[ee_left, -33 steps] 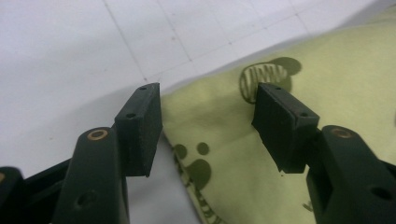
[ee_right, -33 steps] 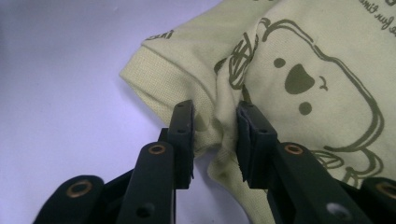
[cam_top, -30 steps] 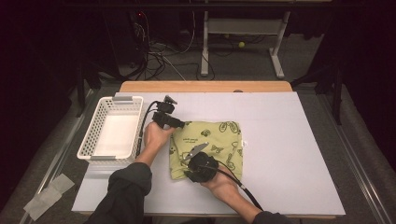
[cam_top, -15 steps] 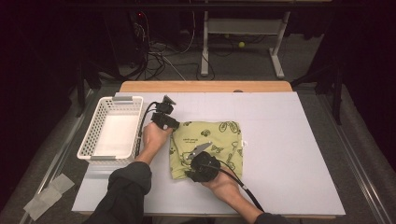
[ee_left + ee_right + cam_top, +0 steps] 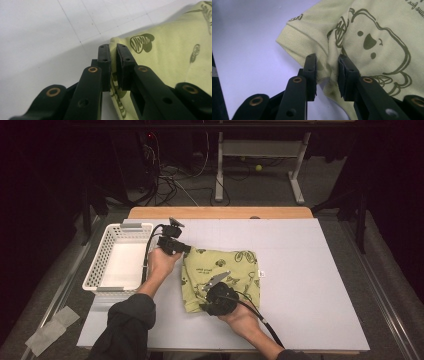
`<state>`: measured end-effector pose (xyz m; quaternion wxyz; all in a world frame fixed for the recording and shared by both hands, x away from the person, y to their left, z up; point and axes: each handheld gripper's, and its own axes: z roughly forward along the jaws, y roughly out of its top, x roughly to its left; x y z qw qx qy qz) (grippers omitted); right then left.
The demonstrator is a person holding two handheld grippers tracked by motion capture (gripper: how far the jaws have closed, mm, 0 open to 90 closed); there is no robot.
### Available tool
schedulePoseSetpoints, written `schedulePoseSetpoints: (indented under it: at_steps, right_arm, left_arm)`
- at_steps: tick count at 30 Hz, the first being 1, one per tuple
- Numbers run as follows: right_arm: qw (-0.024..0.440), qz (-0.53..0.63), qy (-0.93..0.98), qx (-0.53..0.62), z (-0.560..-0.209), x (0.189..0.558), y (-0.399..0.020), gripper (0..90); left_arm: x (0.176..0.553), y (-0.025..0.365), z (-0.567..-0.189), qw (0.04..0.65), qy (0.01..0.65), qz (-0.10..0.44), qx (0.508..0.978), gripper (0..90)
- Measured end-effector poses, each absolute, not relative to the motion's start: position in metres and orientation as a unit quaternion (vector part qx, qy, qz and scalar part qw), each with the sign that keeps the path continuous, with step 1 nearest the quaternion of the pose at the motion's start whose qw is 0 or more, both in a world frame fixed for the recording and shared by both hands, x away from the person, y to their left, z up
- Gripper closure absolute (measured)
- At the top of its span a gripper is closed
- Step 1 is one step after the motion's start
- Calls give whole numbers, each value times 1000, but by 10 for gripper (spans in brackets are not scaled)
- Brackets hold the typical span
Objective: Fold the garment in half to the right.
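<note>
Lying flat near the middle of the white table [image 5: 310,285], a bit toward its left and front edges, is one folded yellow-green shirt [image 5: 235,270] with dark drawings on it, one of them a bear face. Two grippers are on it. The left gripper [image 5: 184,249] is at the shirt's far left corner, and its jaws have just been closing; in the left gripper view the left gripper [image 5: 113,53] has a thin fold of the cloth pinched between its two black pads, with just a narrow gap left. The right gripper [image 5: 209,296] sits at the shirt's near edge, and in the right gripper view the right gripper [image 5: 327,62] has its jaws closed on a bunched-up bit of cloth beside the ribbed hem, so the cloth fills the space between the pads. One white basket [image 5: 102,265] with holes in its walls stands at the table's left edge, just beside the left hand [image 5: 161,262]. Two hands hold the grippers, one each, and a black cable trails from the right hand [image 5: 242,316] toward the front edge.
</note>
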<state>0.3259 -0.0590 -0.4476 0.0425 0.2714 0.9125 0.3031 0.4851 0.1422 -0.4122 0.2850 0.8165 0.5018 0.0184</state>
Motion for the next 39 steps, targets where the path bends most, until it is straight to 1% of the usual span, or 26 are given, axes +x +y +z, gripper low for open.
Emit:
schedulePoseSetpoints:
  at_steps: [10, 18, 27, 39]
  right_arm:
    - [36, 312, 909, 273, -442, 324, -63, 722]
    - [38, 312, 909, 272, -440, 323, -62, 722]
    - [36, 315, 909, 269, -435, 324, -60, 722]
    - [32, 320, 909, 265, -428, 326, -50, 722]
  left_arm:
    - [481, 140, -393, 304, 480, 21, 823, 802]
    - [481, 145, -390, 316, 480, 14, 818, 802]
    - [481, 146, -383, 327, 477, 22, 815, 802]
    - [482, 158, -377, 324, 484, 27, 812, 802]
